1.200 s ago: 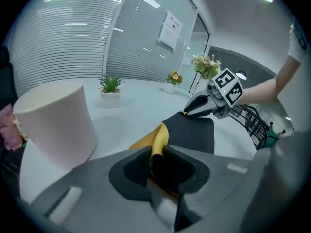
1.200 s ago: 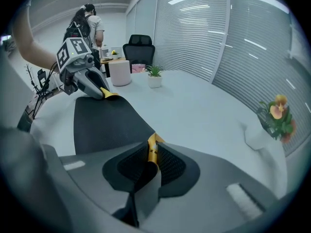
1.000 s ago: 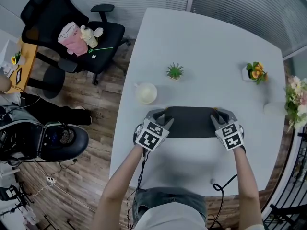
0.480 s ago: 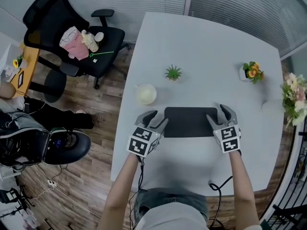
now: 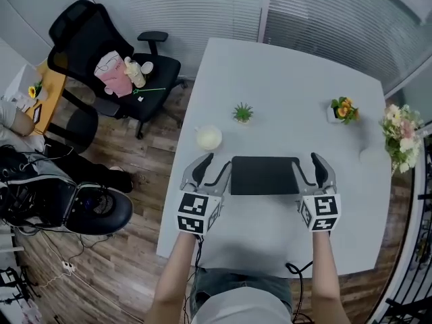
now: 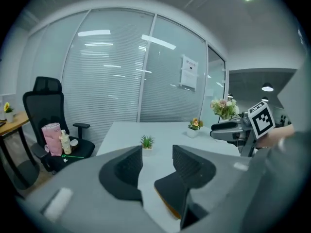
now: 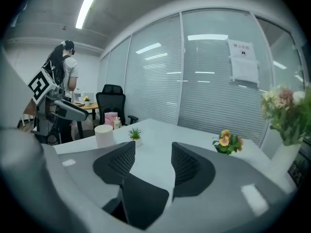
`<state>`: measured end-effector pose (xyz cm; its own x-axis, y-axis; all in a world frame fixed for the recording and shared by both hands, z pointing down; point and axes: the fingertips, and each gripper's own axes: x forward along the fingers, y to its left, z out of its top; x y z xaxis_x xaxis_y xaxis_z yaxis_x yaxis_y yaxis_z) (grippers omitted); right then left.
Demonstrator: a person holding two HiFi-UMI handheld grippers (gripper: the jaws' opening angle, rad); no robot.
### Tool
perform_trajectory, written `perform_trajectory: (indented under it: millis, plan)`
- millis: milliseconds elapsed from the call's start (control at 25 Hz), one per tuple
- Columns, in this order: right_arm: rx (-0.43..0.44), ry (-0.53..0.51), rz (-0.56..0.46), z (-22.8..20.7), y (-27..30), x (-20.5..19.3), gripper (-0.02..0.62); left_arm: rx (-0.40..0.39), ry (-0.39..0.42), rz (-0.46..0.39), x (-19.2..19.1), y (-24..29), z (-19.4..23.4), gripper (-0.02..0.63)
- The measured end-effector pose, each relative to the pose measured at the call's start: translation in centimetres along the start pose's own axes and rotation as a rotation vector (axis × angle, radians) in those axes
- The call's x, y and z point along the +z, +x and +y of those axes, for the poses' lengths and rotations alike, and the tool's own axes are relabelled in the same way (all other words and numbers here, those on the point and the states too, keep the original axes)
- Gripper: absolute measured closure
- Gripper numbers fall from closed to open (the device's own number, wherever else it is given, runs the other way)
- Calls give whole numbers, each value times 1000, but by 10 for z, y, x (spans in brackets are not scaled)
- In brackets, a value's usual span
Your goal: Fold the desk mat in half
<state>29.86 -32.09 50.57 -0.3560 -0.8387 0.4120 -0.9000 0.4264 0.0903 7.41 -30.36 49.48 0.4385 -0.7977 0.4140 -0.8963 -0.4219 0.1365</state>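
The desk mat (image 5: pixel 264 175) lies on the white table (image 5: pixel 290 79) as a dark, flat rectangle, folded over itself. My left gripper (image 5: pixel 212 169) hovers at its left end, open, with nothing between the jaws. At the mat's right end my right gripper (image 5: pixel 308 169) is likewise open and empty. In the left gripper view (image 6: pixel 158 161) a dark corner of the mat (image 6: pixel 170 191) shows below the jaws. The right gripper view (image 7: pixel 153 161) shows a mat corner (image 7: pixel 143 198) under its jaws.
A white cup (image 5: pixel 209 138) stands just beyond the mat's left end, and a small green plant (image 5: pixel 242 112) behind it. An orange flower pot (image 5: pixel 342 109) and a bouquet (image 5: pixel 400 137) are at the right. A black office chair (image 5: pixel 101 59) stands off the table's left edge.
Both grippers have come off the mat's ends and drawn back toward me, jaws now apart. The mat stays flat on the table.
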Motion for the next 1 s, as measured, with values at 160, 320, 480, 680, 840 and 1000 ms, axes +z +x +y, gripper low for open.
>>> perform_trajectory:
  millis: [160,320,480,680,840,1000]
  plan:
    - [-86,13,-95,-5,-28,36,398,46,15,-90,30,-22,4,421]
    - [-127,43,-188,-5,-57,56,424,67,8,-168,47,-43,-2,440]
    - [-145,30,-245,1,-75,76,449,101,53,-214,64,-59,-6,458]
    - [-181,42,-310,1,-92,92,502,114,73,-287,86,-74,-18,505]
    - [-202,66,-343,1,-104,102,547,132,75,-334,100,-87,-20,550]
    - [-215,57,-352,2,-112,107,566,174,90,-350,108,-96,-18,599]
